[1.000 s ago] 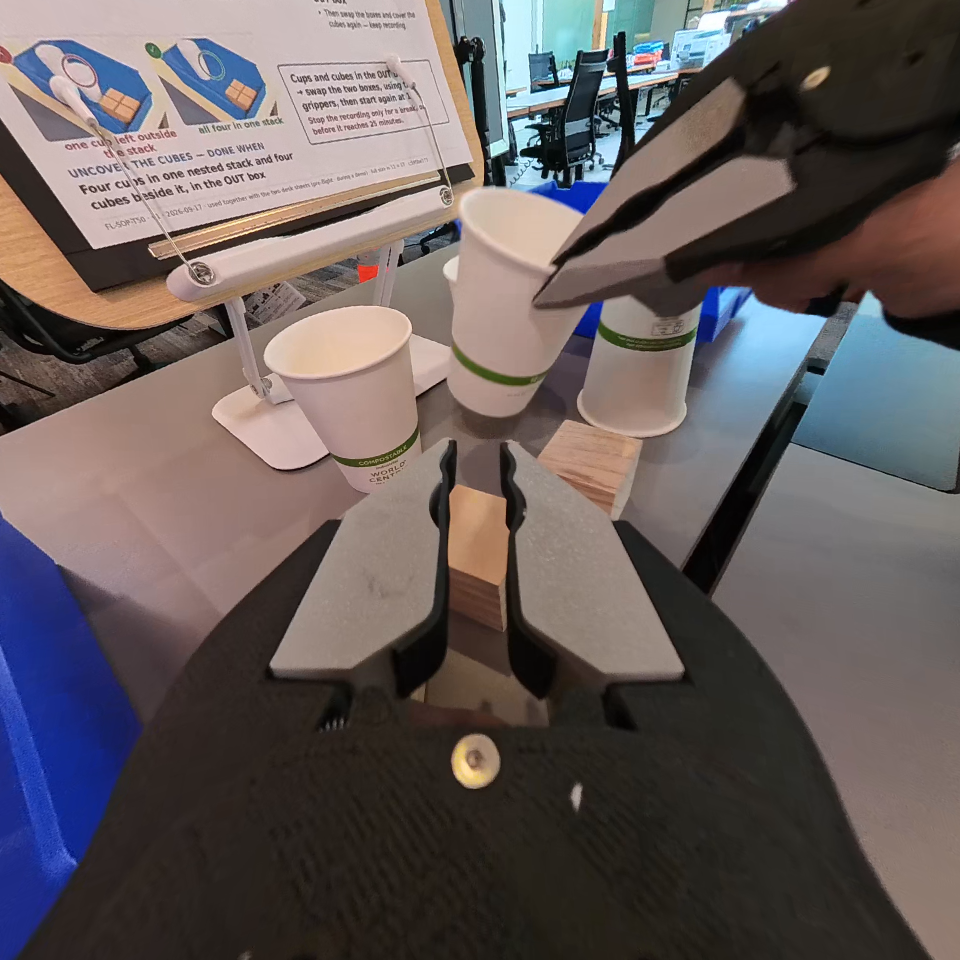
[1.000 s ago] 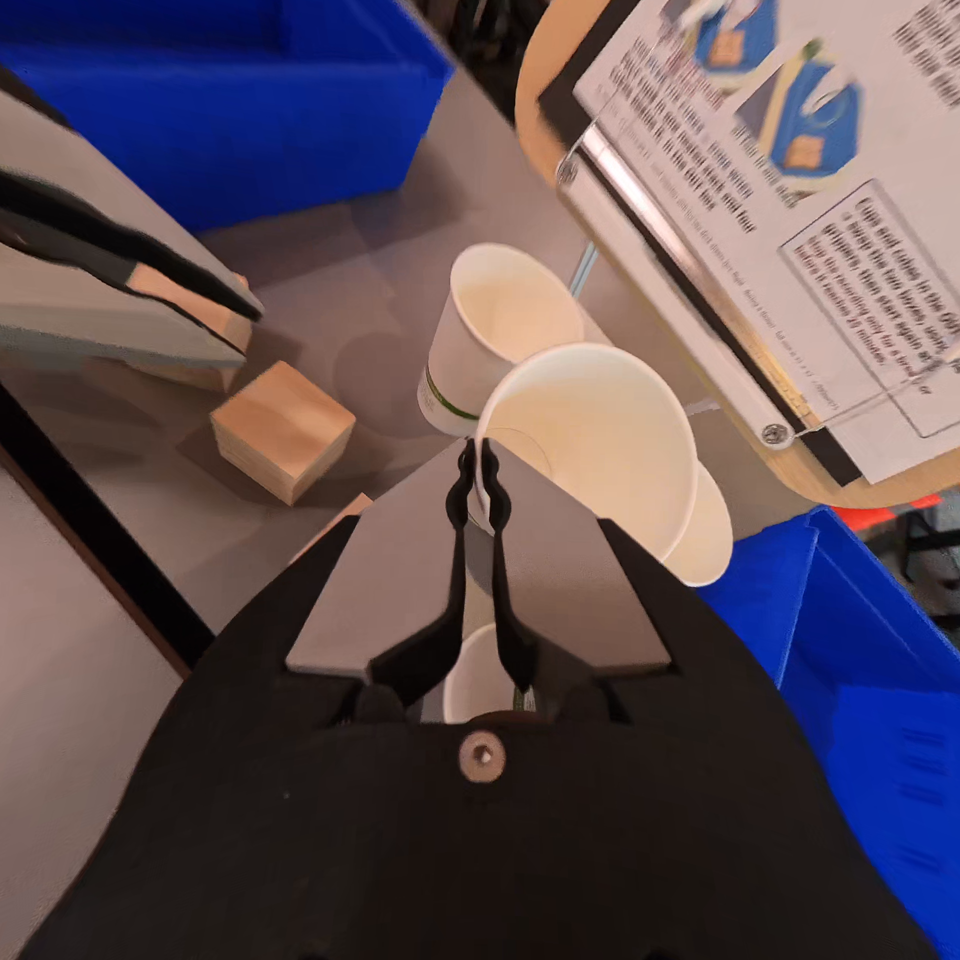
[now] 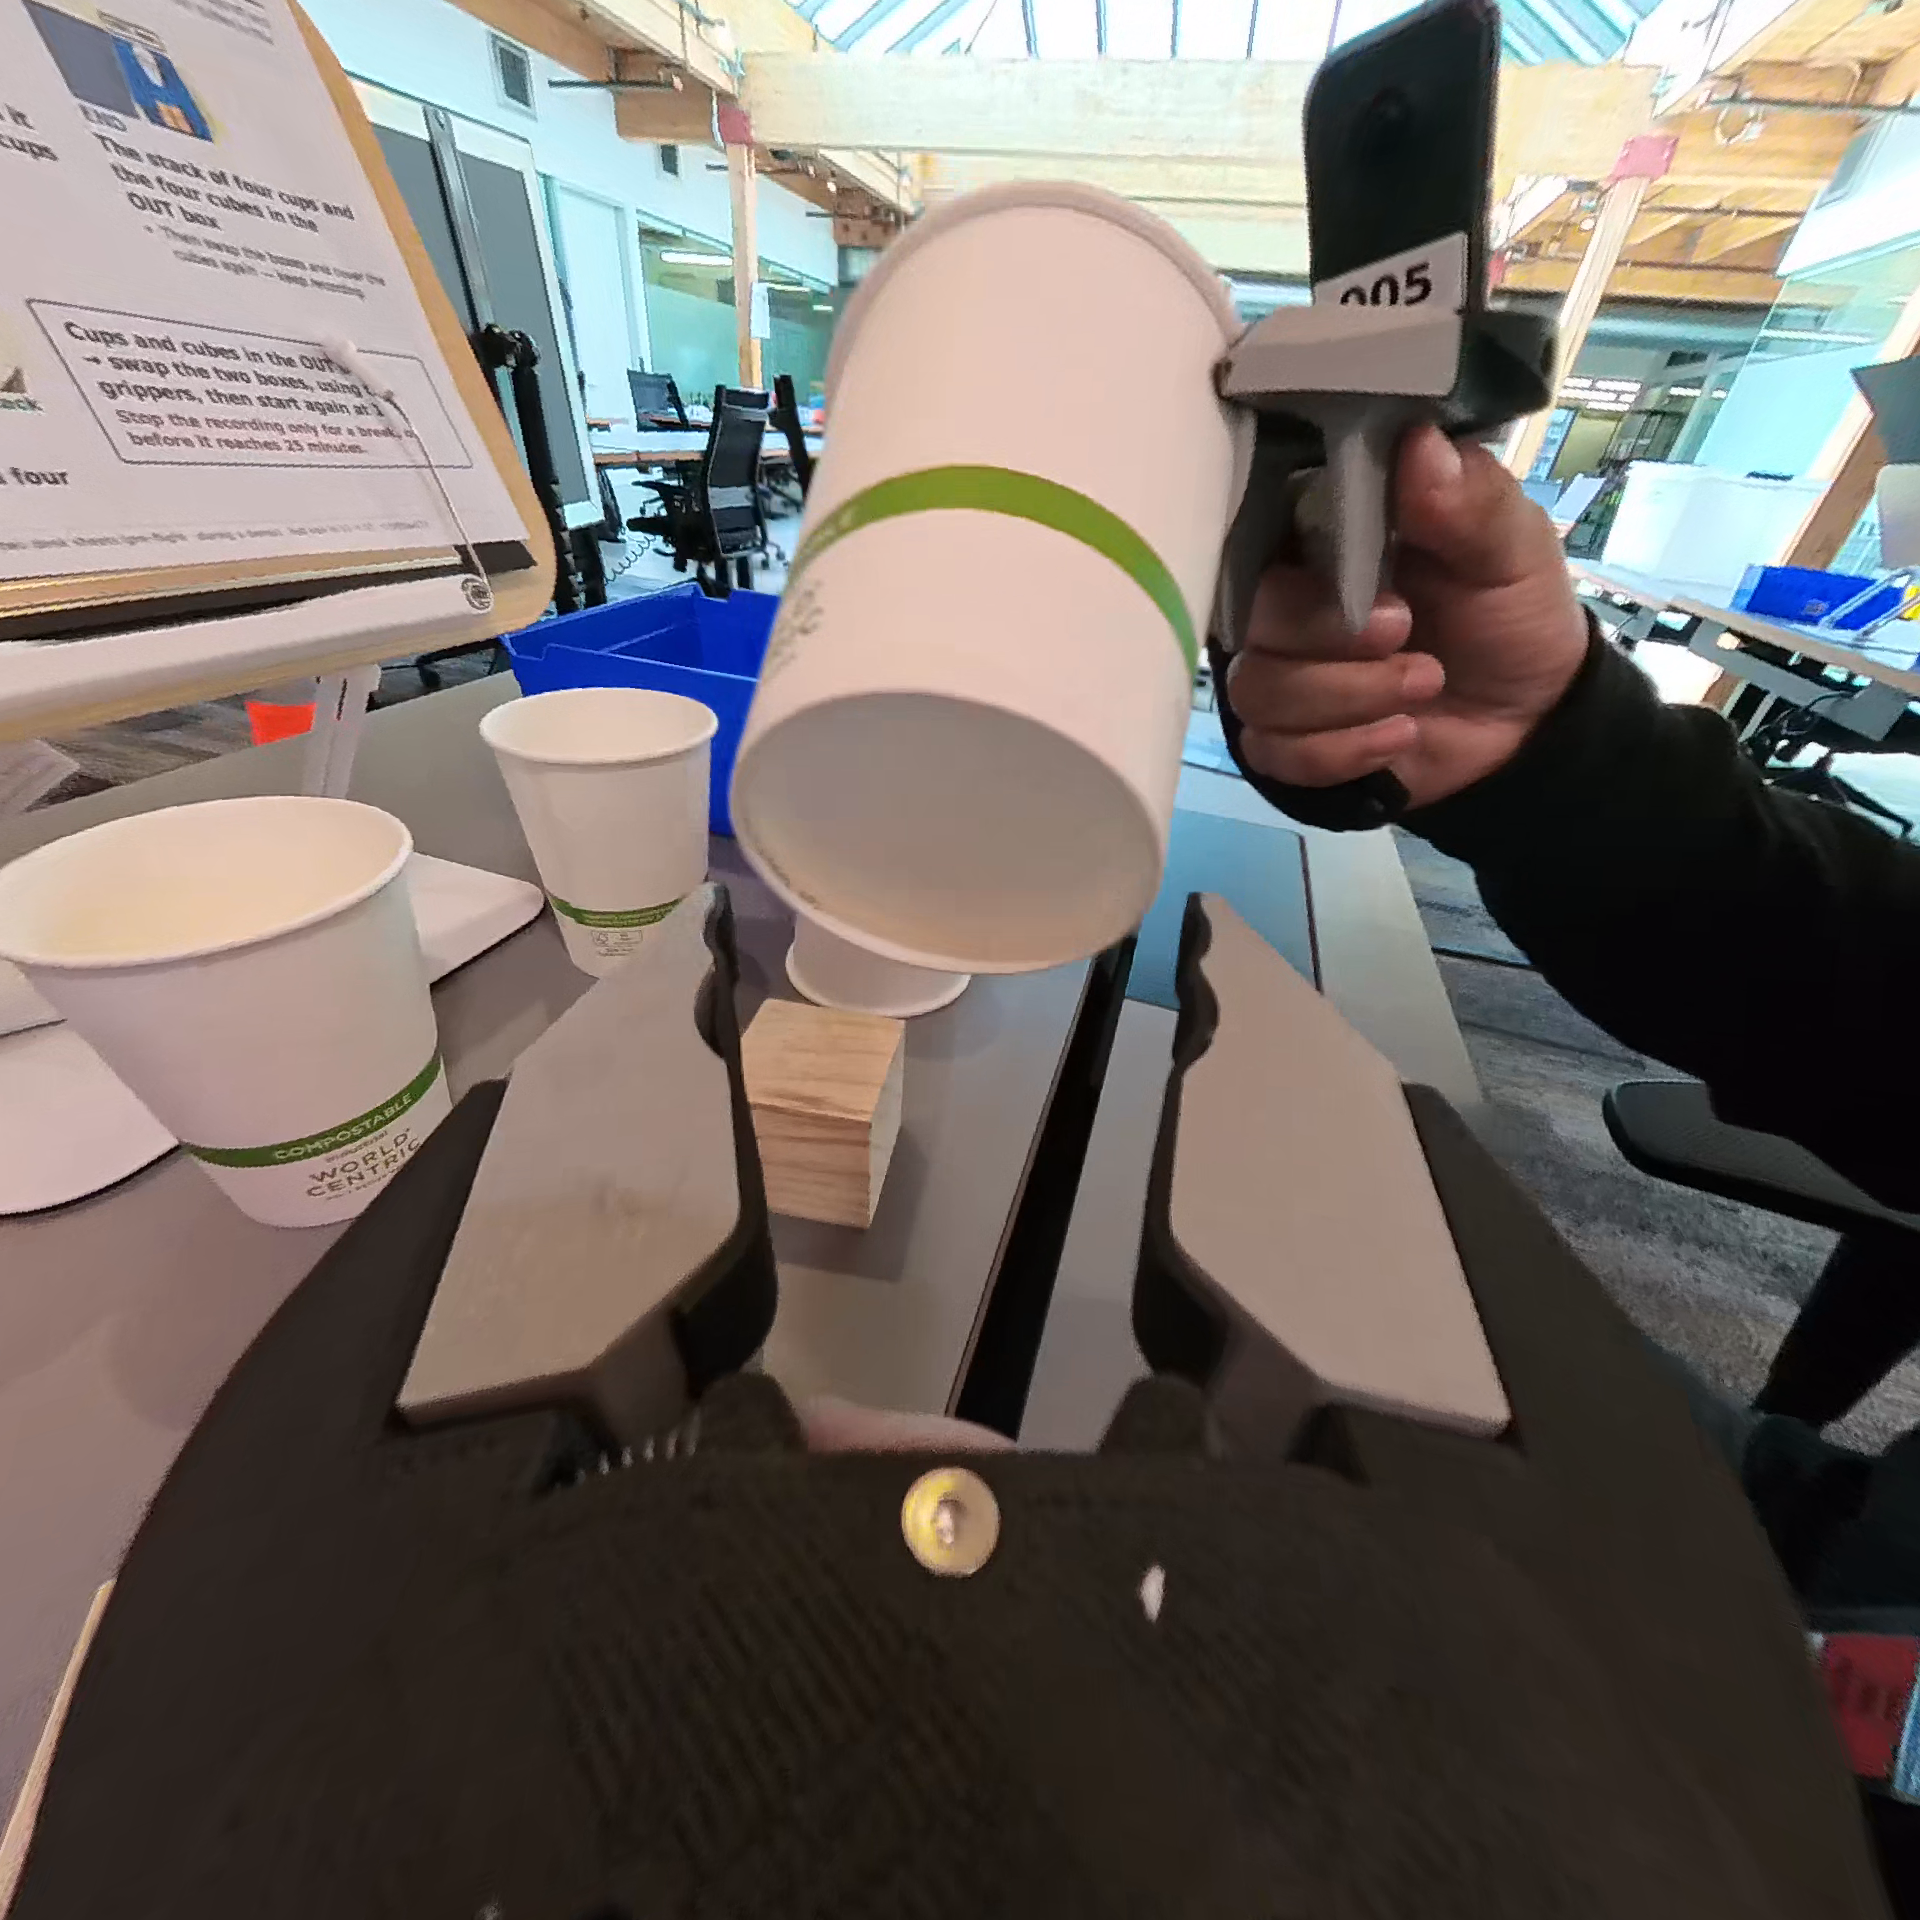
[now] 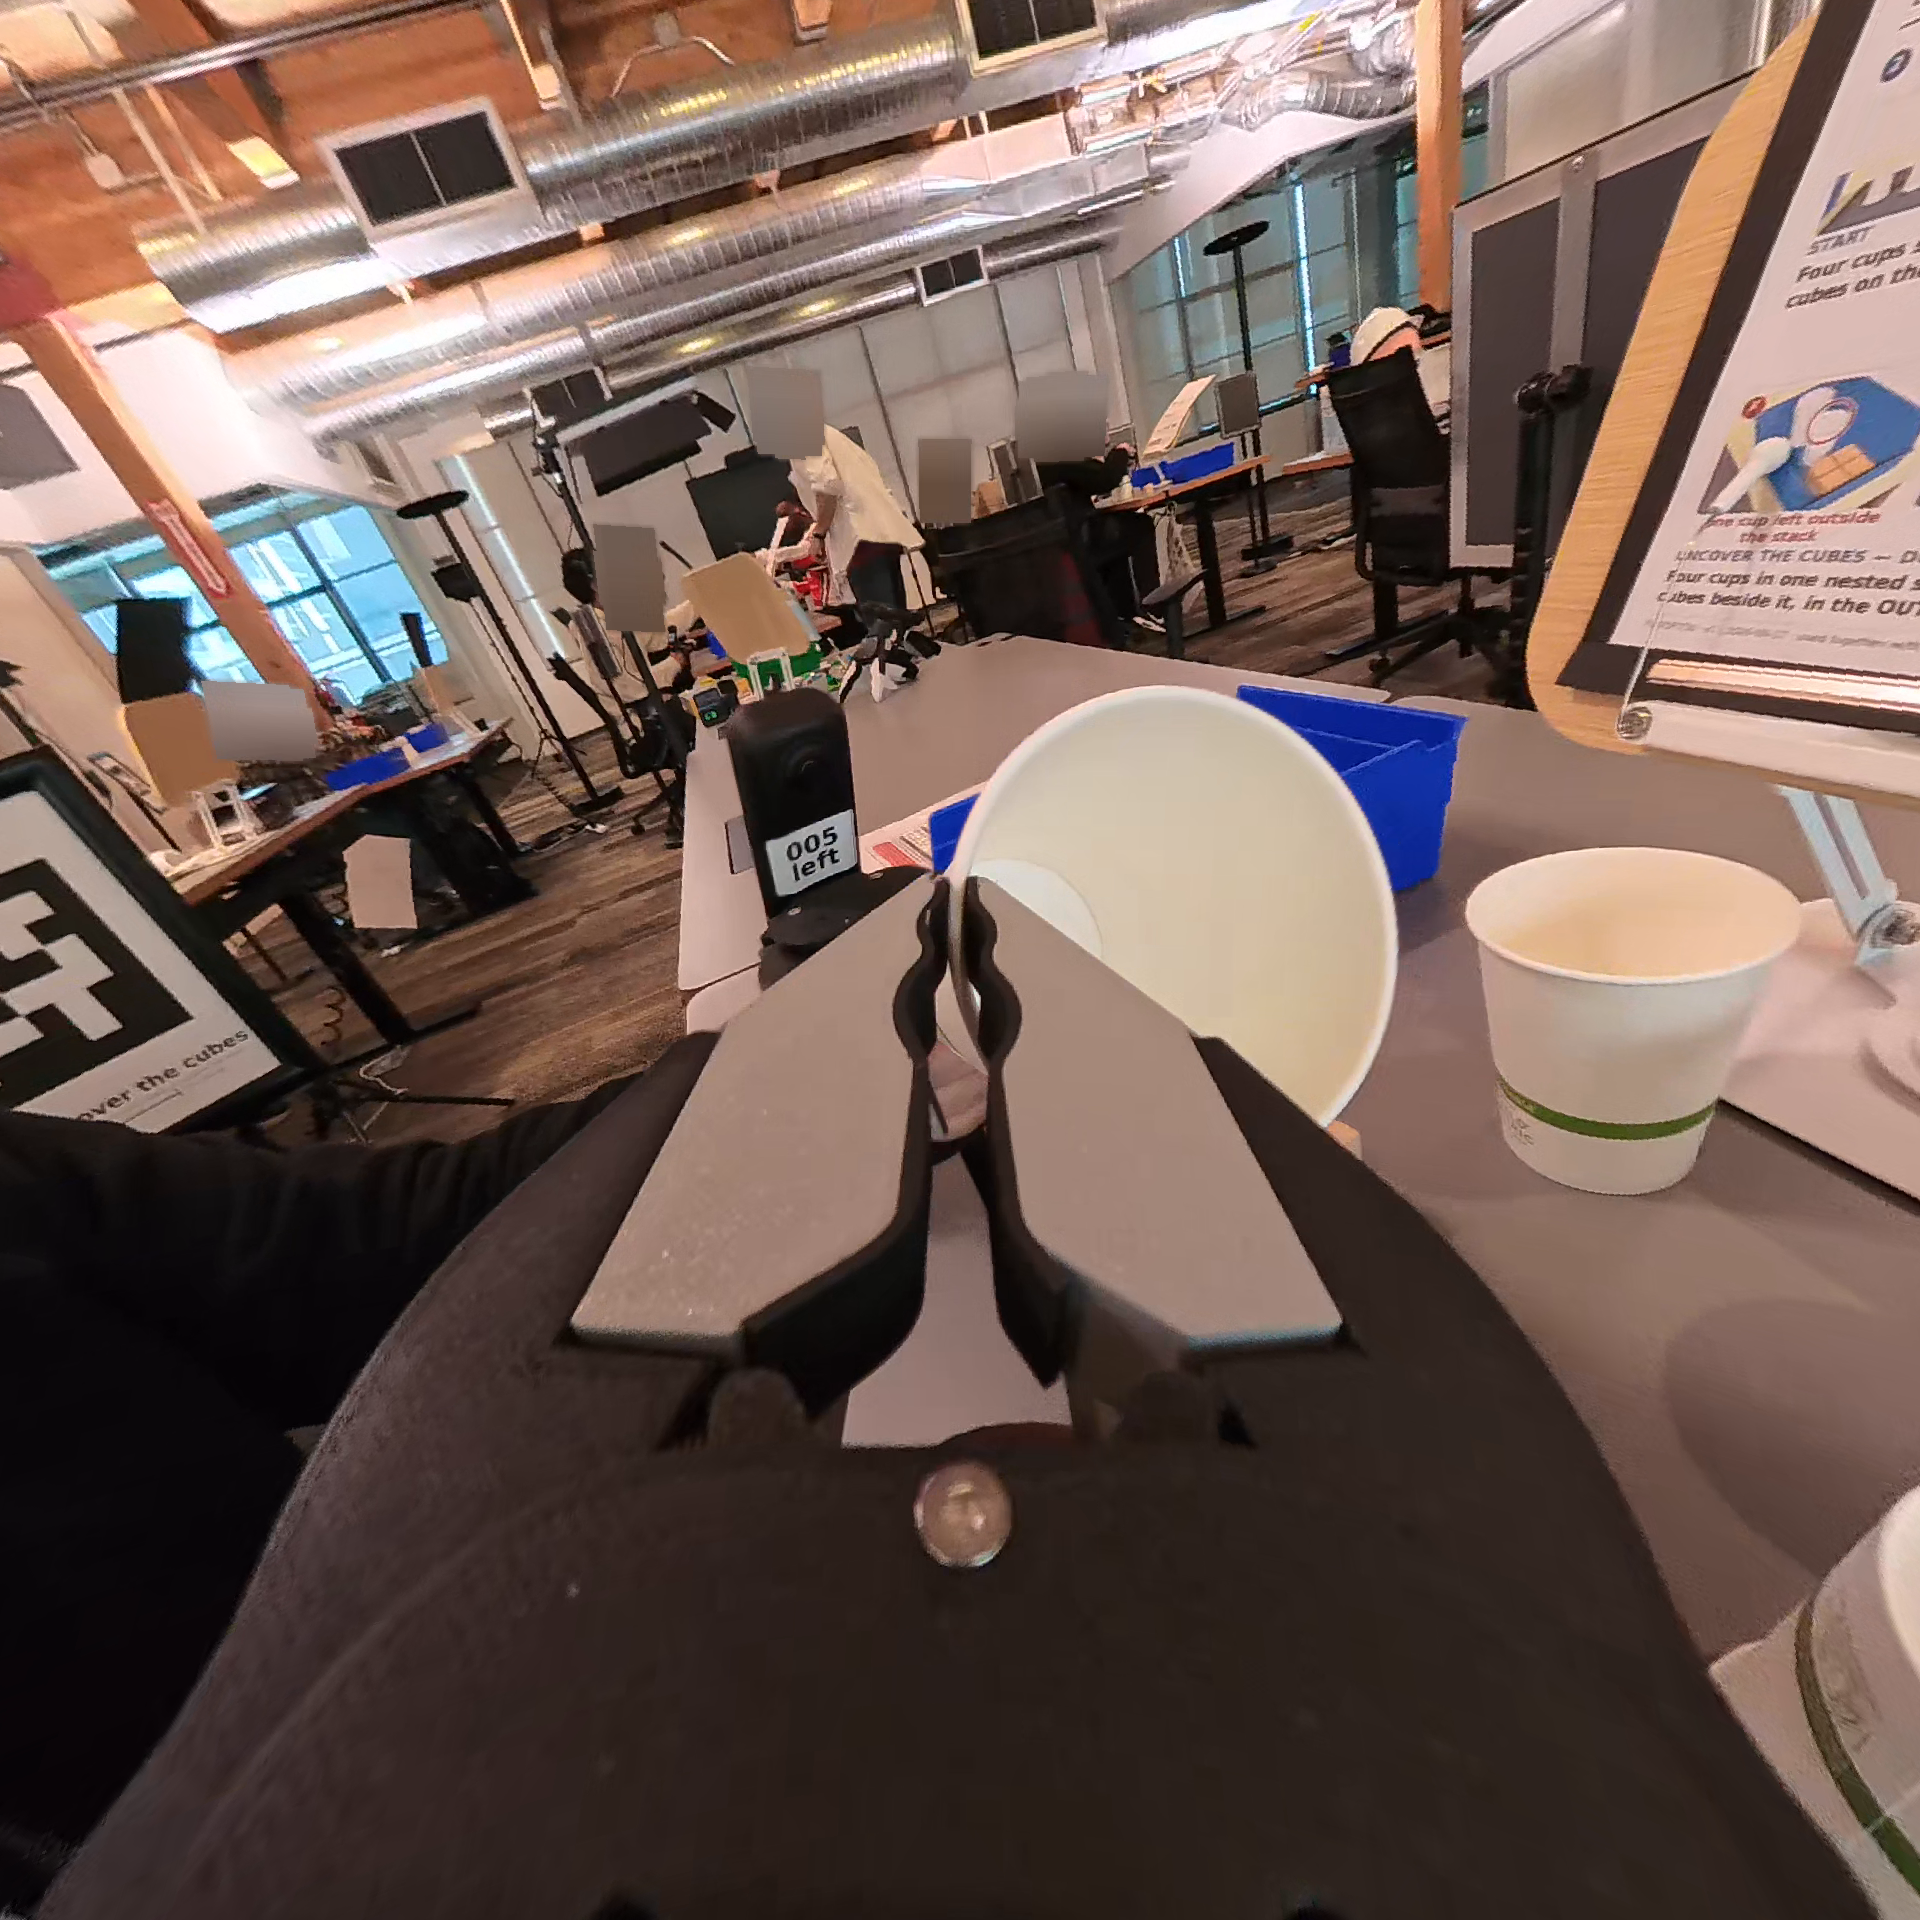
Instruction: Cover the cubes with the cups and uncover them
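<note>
My left gripper point(image 3: 956, 925) is open and empty, its jaws wide apart. A wooden cube point(image 3: 821, 1112) sits on the grey table point(image 3: 187, 1382) just ahead of it, near the left finger. My right gripper point(image 4: 956, 904) is shut on the rim of a white paper cup point(image 4: 1195, 883) with a green band. It holds the cup in the air, tipped on its side. In the left wrist view that cup point(image 3: 987, 623) hangs above the cube, base toward me, with the right gripper point(image 3: 1236, 395) at its rim. A corner of a cube point(image 4: 1345, 1132) peeks from under the cup.
Two upright cups point(image 3: 239, 997) point(image 3: 613, 810) stand left of the cube and an upside-down cup point(image 3: 873, 982) behind it. A blue bin point(image 3: 644, 644) lies further back. A document stand point(image 3: 208, 623) overhangs the left. The table edge point(image 3: 1039, 1195) runs just right of the cube. The grippers' ends are close to 10 centimetres from one another.
My left gripper has opened wide from a narrow gap around the cube and tilted up. My right gripper has lifted its cup and tipped it onto its side.
</note>
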Motion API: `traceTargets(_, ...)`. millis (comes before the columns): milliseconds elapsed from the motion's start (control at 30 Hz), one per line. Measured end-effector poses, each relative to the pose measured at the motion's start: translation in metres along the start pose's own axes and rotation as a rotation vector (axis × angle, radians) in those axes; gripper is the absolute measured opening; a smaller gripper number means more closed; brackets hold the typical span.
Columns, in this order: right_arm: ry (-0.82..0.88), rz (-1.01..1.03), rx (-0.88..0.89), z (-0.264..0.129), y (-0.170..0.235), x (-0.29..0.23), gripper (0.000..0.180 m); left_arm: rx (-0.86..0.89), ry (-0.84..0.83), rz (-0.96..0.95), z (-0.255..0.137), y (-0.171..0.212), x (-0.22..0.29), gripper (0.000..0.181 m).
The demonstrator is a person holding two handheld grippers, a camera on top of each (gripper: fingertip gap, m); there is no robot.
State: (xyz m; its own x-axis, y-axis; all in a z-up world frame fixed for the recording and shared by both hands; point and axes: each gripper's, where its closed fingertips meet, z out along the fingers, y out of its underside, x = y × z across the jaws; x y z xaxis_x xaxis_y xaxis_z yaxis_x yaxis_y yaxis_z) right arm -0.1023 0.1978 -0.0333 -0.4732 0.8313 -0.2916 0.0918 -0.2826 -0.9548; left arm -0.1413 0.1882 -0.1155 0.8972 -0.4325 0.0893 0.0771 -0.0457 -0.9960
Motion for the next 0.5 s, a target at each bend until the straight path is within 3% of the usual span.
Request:
traceTargets(267,-0.063,0.06,0.001,0.004,0.009,-0.007,0.0,0.069,0.053,-0.039,-0.005,-0.013,0.007,0.085)
traceTargets(333,-0.066,0.064,0.005,0.005,0.012,-0.006,0.0,0.074,0.059,-0.024,-0.006,-0.013,0.009,0.077)
traceTargets(500,-0.074,0.077,0.005,0.005,0.016,-0.003,0.0,0.076,0.057,-0.02,-0.008,-0.015,0.006,0.076)
